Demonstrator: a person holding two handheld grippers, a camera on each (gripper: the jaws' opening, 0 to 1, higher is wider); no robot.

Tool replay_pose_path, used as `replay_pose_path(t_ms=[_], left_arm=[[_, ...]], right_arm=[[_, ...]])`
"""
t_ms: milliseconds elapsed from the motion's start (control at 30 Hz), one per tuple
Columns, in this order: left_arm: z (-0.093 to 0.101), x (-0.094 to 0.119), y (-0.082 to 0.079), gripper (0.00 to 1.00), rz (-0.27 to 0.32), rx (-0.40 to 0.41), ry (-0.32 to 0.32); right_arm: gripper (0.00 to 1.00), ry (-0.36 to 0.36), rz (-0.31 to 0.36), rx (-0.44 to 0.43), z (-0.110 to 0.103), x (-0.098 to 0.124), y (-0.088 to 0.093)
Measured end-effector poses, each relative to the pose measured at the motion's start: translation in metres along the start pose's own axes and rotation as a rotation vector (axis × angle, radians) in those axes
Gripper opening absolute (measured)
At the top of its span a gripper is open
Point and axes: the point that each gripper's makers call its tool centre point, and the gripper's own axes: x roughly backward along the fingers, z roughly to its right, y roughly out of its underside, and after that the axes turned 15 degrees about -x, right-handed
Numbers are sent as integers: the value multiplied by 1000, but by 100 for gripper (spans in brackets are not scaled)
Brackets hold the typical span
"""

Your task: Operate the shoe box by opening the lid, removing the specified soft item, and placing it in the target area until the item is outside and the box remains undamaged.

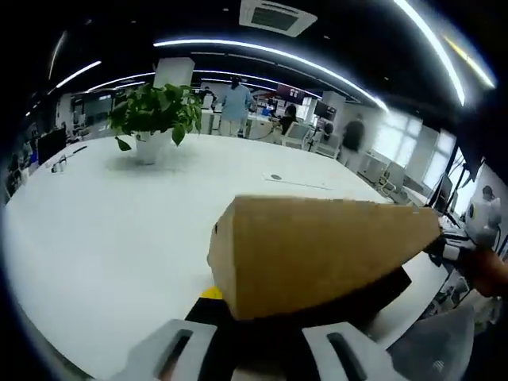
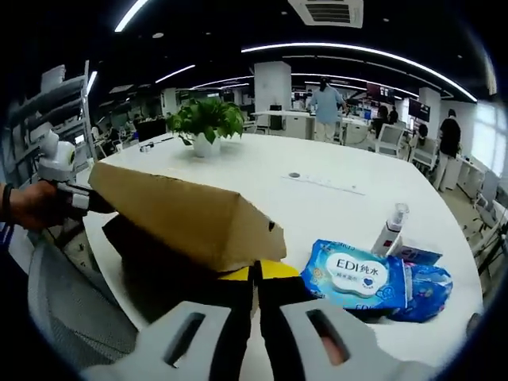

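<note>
Right gripper view: right gripper (image 2: 255, 317) nearest, jaws pressed onto the box's (image 2: 159, 262) yellow-edged corner. Lid (image 2: 178, 210) tilted up; contents hidden. Left gripper (image 2: 67, 198) clamps the lid's far end. Beside the box, tissue pack (image 2: 357, 274); farther off, plant (image 2: 206, 123).

Raised box lid (image 2: 182, 210) beside tissue pack (image 2: 357, 274)

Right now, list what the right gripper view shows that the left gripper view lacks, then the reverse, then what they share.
Right gripper view: a blue tissue pack, a spray bottle and another blue packet on the table, beside the box.

Left gripper view: a flat sheet lying farther back on the white table.

Both: the raised brown shoe box lid, the dark box under it, the potted plant and people in the office behind.
</note>
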Motion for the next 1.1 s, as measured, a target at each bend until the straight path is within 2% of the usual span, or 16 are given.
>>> replay_pose_path(t_ms=[33,167,267,467,733,1033,1100], left_arm=[[3,2,1,17,-5,7,-2],[14,8,4,16,-8,-5,6],[17,12,6,15,-11,3,1],[11,21,10,15,-23,14,-22],[6,23,10,16,-26,17,-35],[4,27,18,16,-53,44,-62],[1,30,22,16,-74,51,-83]], right_arm=[[0,-13,9,-40,-1,1,2],[0,-37,3,-23,-5,4,5],[0,-44,-1,-45,-3,5,8],[0,-46,-6,-74,-1,10,13],[0,-69,1,-128,1,12,13],[0,-95,-7,-160,2,14,15],[0,-99,-11,-162,2,14,16]])
